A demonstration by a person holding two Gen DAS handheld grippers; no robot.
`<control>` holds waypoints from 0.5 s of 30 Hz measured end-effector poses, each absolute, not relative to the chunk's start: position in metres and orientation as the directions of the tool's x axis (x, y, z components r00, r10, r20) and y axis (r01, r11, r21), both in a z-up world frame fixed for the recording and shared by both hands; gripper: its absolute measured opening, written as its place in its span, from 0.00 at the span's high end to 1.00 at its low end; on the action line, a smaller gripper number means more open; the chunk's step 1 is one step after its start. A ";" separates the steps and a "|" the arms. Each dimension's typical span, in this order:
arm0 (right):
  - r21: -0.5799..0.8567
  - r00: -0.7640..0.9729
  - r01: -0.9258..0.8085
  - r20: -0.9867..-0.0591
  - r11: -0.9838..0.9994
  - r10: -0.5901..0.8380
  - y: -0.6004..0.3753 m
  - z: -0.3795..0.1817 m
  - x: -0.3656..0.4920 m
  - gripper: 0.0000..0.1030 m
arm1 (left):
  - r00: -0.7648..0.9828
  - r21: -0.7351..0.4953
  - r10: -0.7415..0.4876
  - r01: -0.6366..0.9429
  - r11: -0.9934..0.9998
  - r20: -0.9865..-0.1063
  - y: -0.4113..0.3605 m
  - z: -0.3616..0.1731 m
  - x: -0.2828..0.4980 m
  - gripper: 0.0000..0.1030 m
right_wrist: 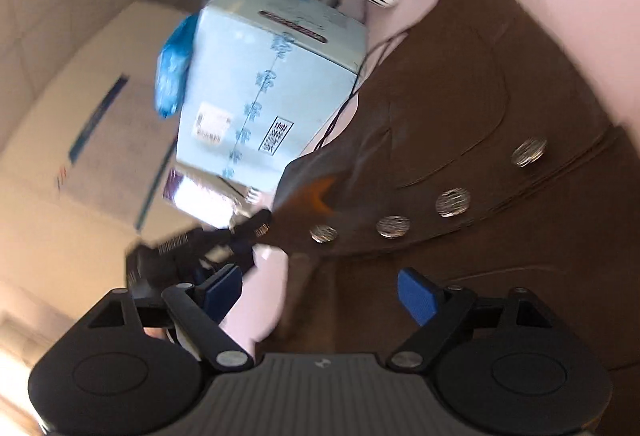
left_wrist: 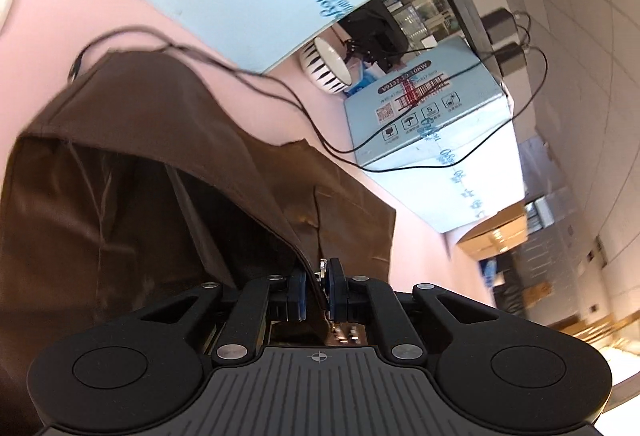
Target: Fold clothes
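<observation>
Left wrist view: left tool [left_wrist: 316, 286] is pinching the brown garment's [left_wrist: 160, 164] raised edge. Right tool [right_wrist: 320, 300] is gaping, empty, over the garment's buttoned [right_wrist: 394, 226] hem beside the pink table [right_wrist: 268, 296].

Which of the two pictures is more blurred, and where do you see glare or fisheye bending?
Right wrist view: more blurred, the pale blue box and the silver buttons on the brown garment smeared, daylight glare at lower left. Left wrist view: sharper, the striped bowl clear, top-left print smeared, wall lines bending on the right, brown fabric shadowed near the left gripper.
</observation>
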State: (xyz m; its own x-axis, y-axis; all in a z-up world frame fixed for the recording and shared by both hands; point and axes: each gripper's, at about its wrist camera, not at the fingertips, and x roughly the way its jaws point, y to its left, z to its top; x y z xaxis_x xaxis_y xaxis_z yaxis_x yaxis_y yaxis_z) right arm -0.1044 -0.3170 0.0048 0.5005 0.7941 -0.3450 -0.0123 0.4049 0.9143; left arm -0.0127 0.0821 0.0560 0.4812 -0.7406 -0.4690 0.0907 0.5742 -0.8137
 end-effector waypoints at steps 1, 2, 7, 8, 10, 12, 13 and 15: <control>0.922 0.494 0.028 -0.349 0.386 0.797 -0.311 0.003 -0.101 0.15 | 0.478 -0.827 -0.750 0.084 0.557 -0.457 0.083 0.054 -0.013 0.92; 0.927 0.486 0.070 -0.354 0.368 0.799 -0.303 0.001 -0.097 0.15 | 0.478 -0.837 -0.758 0.082 0.542 -0.444 0.084 0.054 -0.013 0.92; 0.919 0.530 0.204 -0.393 0.336 0.752 -0.280 -0.019 -0.081 0.24 | 0.483 -0.845 -0.769 0.103 0.525 -0.419 0.088 0.059 -0.018 0.92; 0.921 0.558 0.221 -0.389 0.321 0.733 -0.280 -0.022 -0.080 0.28 | 0.482 -0.846 -0.771 0.105 0.522 -0.416 0.090 0.059 -0.020 0.92; 0.923 0.615 0.250 -0.384 0.291 0.689 -0.283 -0.029 -0.078 0.29 | 0.482 -0.846 -0.773 0.111 0.521 -0.412 0.095 0.059 -0.023 0.92; 0.924 0.693 0.258 -0.380 0.281 0.613 -0.296 -0.028 -0.083 0.29 | 0.485 -0.846 -0.770 0.107 0.523 -0.414 0.100 0.058 -0.025 0.92; 0.924 0.728 0.264 -0.380 0.277 0.571 -0.303 -0.027 -0.086 0.29 | 0.486 -0.845 -0.768 0.105 0.525 -0.417 0.102 0.057 -0.025 0.92; 0.915 0.790 0.285 -0.393 0.285 0.470 -0.318 -0.026 -0.095 0.28 | 0.485 -0.845 -0.765 0.094 0.526 -0.423 0.105 0.053 -0.024 0.92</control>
